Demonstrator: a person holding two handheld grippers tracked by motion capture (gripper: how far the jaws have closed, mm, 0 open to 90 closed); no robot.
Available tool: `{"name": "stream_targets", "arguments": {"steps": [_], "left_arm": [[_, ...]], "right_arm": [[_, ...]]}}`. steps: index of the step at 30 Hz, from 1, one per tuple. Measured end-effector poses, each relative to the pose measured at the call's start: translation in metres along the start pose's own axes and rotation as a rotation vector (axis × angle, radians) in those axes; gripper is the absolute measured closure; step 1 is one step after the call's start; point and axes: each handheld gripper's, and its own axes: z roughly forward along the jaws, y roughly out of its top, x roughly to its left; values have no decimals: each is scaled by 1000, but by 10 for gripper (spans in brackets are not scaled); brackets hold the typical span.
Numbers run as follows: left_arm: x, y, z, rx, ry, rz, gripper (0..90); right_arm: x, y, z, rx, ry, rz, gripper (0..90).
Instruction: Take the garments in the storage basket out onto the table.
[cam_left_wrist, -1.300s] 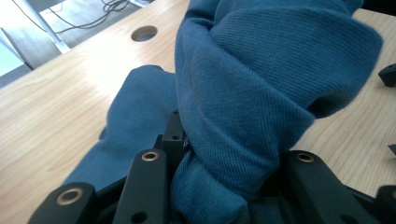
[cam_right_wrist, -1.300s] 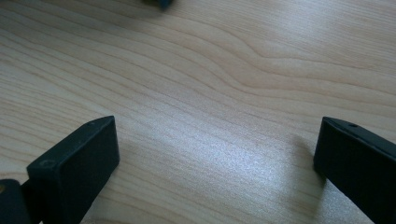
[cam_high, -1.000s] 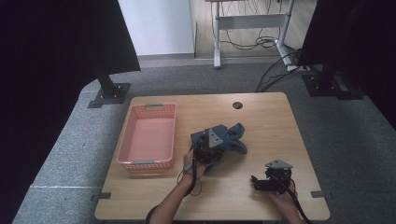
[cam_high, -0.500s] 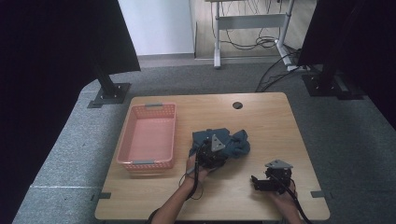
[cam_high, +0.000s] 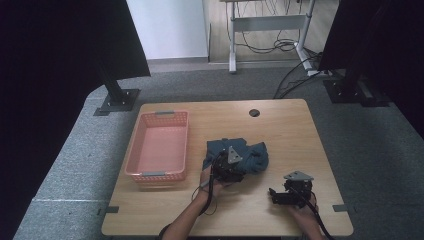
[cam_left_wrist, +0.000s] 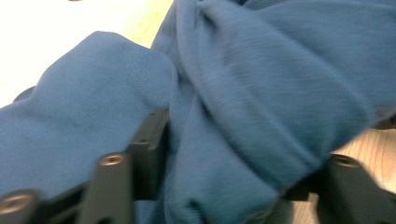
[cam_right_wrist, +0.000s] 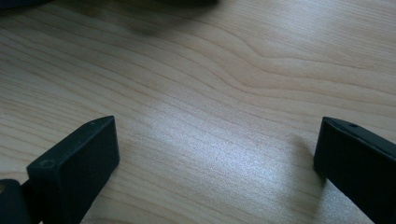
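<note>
— What is seen on the worktop (cam_high: 280, 130), taken from the largest thing down?

— A pale wooden worktop is shown, with a dark round hole (cam_high: 254, 113) near its far edge. On its left half a pink basket (cam_high: 159, 173) is set lengthwise, with a grey handle at each short end.

— And the cloth?

— A crumpled blue cloth (cam_high: 250, 155) is laid near the middle of the worktop, just to the right of the basket and apart from it. In the left gripper view its folds (cam_left_wrist: 261, 88) are bunched up close to the camera, with bare wood seen at the top left and lower right.

— How are the grippers placed?

— The left gripper (cam_high: 231, 167) is pressed into the near edge of the cloth. Its jaws are held apart, and a thick fold of the cloth is gathered between them; whether the fold is actually pinched cannot be told. The right gripper (cam_high: 287, 192) is held low over bare wood near the front right of the worktop, well apart from the cloth. Its jaws are spread wide, and nothing but wood grain is seen between them in the right gripper view.
</note>
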Motion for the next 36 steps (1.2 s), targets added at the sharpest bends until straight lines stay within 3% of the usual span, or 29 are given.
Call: {"name": "stream_targets", "arguments": {"steps": [6, 16, 22, 24, 36], "left_arm": [[-2, -2, 3, 16, -5, 11, 286], [-3, -2, 5, 20, -12, 4, 259], [-4, -3, 7, 28, -19, 10, 183], [-5, -3, 9, 38, -41, 14, 135], [-3, -8, 11, 15, -77, 10, 62]], "right_arm": [[0, 0, 0, 0, 0, 1, 0], [0, 0, 0, 0, 0, 1, 0], [0, 0, 0, 0, 0, 1, 0], [0, 0, 0, 0, 0, 0, 0], [0, 0, 0, 0, 0, -1, 0]]}}
